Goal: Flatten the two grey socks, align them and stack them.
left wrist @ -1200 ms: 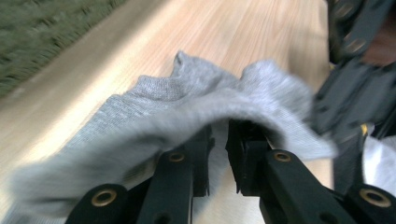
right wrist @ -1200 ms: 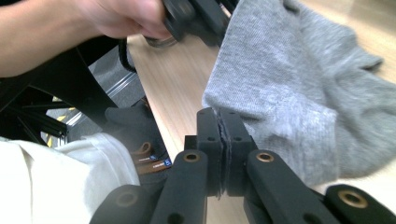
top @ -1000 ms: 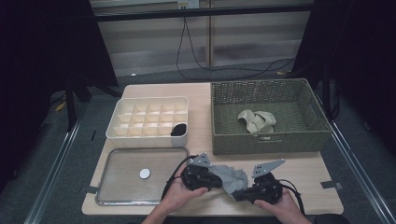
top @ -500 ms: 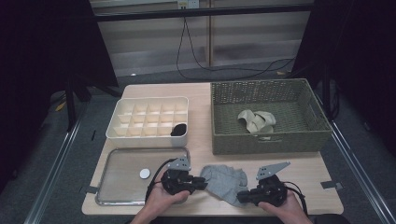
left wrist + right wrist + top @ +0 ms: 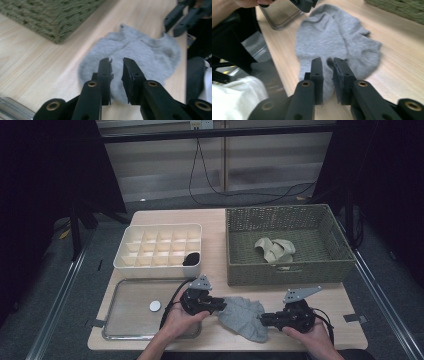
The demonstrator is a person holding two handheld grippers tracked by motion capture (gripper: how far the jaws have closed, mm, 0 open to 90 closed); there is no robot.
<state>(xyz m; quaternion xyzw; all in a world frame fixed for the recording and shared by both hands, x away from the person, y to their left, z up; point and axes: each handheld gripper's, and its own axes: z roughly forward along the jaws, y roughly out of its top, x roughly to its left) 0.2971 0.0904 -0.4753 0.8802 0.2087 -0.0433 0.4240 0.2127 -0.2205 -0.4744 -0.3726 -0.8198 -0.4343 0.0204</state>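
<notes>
While the flat grey fabric sock (image 5: 243,316) lies on the pale wooden table (image 5: 215,220) at six o'clock, the left gripper (image 5: 218,307) at nine and the right gripper (image 5: 262,319) at three flank it, jaws narrowly parted, the right's having just opened, gripping nothing.

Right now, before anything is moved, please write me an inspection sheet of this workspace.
Surface: light wooden table.
Job's things: grey sock lying flat at the front edge, between the grippers.
Clutter: white divided box with a dark item in one corner cell; wicker basket with beige socks; metal tray with a small white disc.
Grippers: left gripper slightly open, over the sock; right gripper has just been opening, sock edge between its jaws.
Cables: black cables behind the table.
Surroundings: dark, grey floor.
</notes>
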